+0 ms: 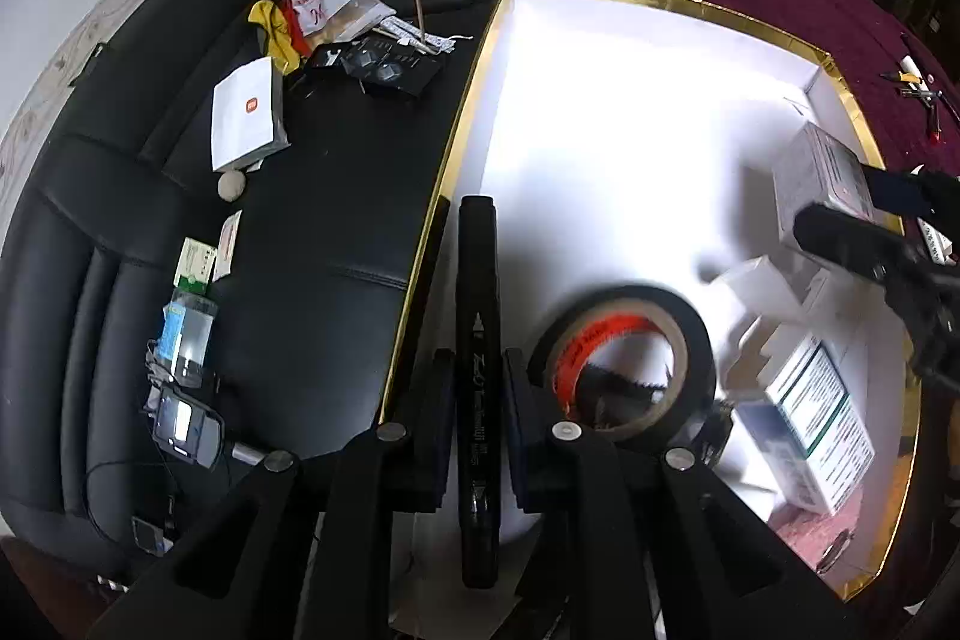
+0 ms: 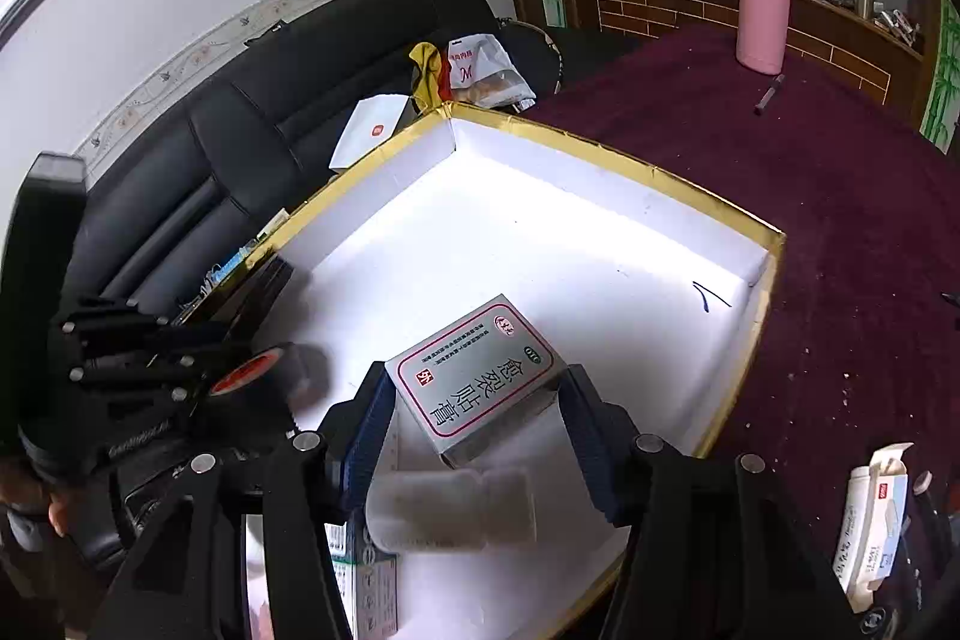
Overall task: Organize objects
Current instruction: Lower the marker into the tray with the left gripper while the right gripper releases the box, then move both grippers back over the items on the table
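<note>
The left gripper (image 1: 477,388) clamps a black marker (image 1: 477,340) over the gold-rimmed tray (image 1: 462,112), beside the tape roll (image 1: 624,358), ready to lay it inside. The right gripper (image 2: 474,430) pinches a silver plaster box (image 2: 474,379) near the tray's front edge, with the other boxes.

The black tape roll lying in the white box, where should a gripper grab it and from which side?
The tape roll lies flat, hole up, beside the marker held in the left gripper. Likely best: come from above, one finger into the hole, one outside, pinching the ring wall on the side away from the small boxes.
</note>
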{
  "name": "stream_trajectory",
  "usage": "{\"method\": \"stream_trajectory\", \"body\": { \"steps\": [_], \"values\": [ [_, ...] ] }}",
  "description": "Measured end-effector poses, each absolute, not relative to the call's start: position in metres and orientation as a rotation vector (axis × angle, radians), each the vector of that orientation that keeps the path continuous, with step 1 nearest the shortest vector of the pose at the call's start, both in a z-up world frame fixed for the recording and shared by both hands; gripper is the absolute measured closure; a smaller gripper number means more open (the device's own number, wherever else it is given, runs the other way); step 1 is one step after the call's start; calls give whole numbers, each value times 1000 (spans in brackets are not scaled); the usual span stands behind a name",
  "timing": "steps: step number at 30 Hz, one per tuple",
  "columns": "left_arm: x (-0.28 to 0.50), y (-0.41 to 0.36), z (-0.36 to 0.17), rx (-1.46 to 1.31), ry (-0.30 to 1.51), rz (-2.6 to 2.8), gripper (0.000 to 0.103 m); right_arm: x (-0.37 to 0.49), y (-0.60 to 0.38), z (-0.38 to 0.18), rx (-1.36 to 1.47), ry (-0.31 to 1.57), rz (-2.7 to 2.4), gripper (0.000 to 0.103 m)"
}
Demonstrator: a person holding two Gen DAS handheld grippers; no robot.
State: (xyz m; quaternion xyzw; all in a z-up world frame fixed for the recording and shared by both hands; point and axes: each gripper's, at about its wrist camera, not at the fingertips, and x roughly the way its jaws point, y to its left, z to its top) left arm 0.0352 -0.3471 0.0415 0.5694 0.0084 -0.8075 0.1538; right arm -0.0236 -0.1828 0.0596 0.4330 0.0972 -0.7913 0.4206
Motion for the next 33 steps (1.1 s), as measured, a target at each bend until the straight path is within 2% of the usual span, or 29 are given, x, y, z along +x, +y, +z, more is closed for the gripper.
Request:
{"method": "stream_trajectory", "body": {
  "steps": [16,21,23,27,33],
  "values": [
    [45,-348,36,1602,63,-2302,88,-9,-185,42,1104,377,-1989,39],
    [48,-346,40,1581,60,-2309,86,-12,-183,43,1110,337,-1985,36],
    [50,-346,43,1568,66,-2319,77,-11,-180,46,1103,314,-1994,29],
    [55,-343,52,1531,74,-2333,70,-8,-171,58,1065,273,-2012,26],
    [66,-336,72,1453,121,-2371,58,4,-132,86,962,196,-2090,14]
  ]
}}
